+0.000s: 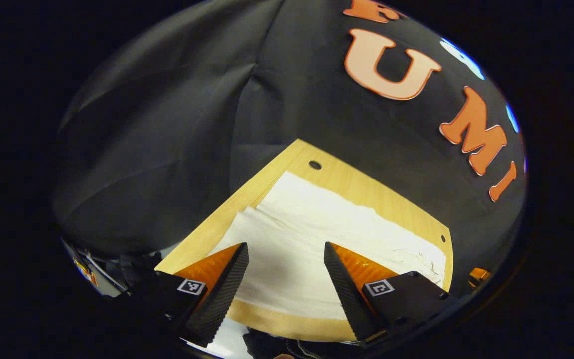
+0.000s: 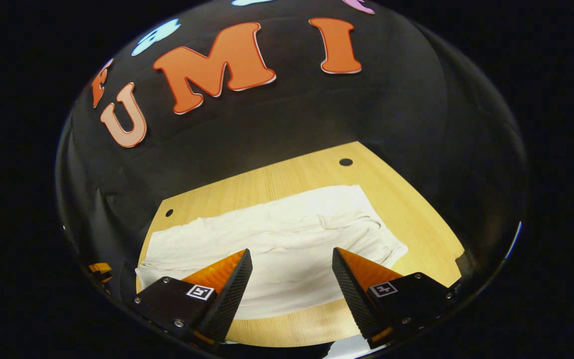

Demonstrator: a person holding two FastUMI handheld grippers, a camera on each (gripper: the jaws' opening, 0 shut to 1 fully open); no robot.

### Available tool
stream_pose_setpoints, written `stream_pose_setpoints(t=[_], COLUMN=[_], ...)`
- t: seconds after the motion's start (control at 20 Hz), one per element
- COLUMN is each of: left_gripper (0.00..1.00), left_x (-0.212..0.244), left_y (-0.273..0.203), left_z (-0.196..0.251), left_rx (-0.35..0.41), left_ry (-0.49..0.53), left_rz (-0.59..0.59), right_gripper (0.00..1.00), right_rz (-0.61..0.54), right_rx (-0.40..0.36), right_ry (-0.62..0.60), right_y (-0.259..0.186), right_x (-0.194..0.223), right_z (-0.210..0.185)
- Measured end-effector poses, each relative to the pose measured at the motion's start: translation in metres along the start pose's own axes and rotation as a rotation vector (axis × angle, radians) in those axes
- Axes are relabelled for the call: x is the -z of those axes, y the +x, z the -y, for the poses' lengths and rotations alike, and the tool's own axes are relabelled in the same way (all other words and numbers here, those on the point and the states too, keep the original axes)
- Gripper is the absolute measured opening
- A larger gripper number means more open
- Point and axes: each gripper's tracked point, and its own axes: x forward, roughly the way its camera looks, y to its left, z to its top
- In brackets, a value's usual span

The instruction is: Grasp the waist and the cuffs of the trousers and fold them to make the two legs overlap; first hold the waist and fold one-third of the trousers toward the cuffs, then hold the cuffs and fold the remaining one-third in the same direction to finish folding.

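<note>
White trousers (image 2: 287, 244) flat on table (image 2: 277, 187), left gripper (image 1: 286, 249) & right gripper (image 2: 292, 255) above, both spread

Light wooden table (image 2: 416, 209), black cloth wall (image 2: 287, 119) behind.

- I am working in a staged recording booth, not a home: black cloth wall (image 2: 416, 99) hangs close behind.
- A bare pale wooden worktop (image 2: 292, 179), with drilled holes (image 2: 346, 162) near its far corners, stands against it.

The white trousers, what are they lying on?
The trousers lie flat on a light wooden table whose bare edges show around them. Whatever sits directly beneath the cloth is covered.
</note>
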Motion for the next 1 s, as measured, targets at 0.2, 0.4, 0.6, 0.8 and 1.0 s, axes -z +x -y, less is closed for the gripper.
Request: stream_pose_setpoints(t=[0.2,0.4,0.6,0.8,1.0], left_gripper=[1.0,1.0,1.0,1.0,0.99], left_x=[0.034,0.068,0.099,0.112,0.116], left_y=[0.029,0.05,0.063,0.072,0.088], left_z=[-0.02,-0.049,-0.08,-0.11,-0.114], left_rx=[-0.043,-0.077,-0.092,-0.089,-0.058], left_ry=[-0.082,-0.255,-0.401,-0.507,-0.575], left_rz=[-0.117,-0.22,-0.281,-0.322,-0.342], right_gripper=[0.95,0.95,0.95,0.95,0.95], right_rz=[-0.073,-0.117,-0.154,-0.174,-0.179], right_rx=[0.045,0.067,0.111,0.116,0.121], right_ry=[0.076,0.172,0.236,0.315,0.343], right_y=[0.014,0.022,0.034,0.04,0.041], right_x=[0.016,0.023,0.034,0.043,0.047], right_z=[0.029,0.045,0.065,0.074,0.074])
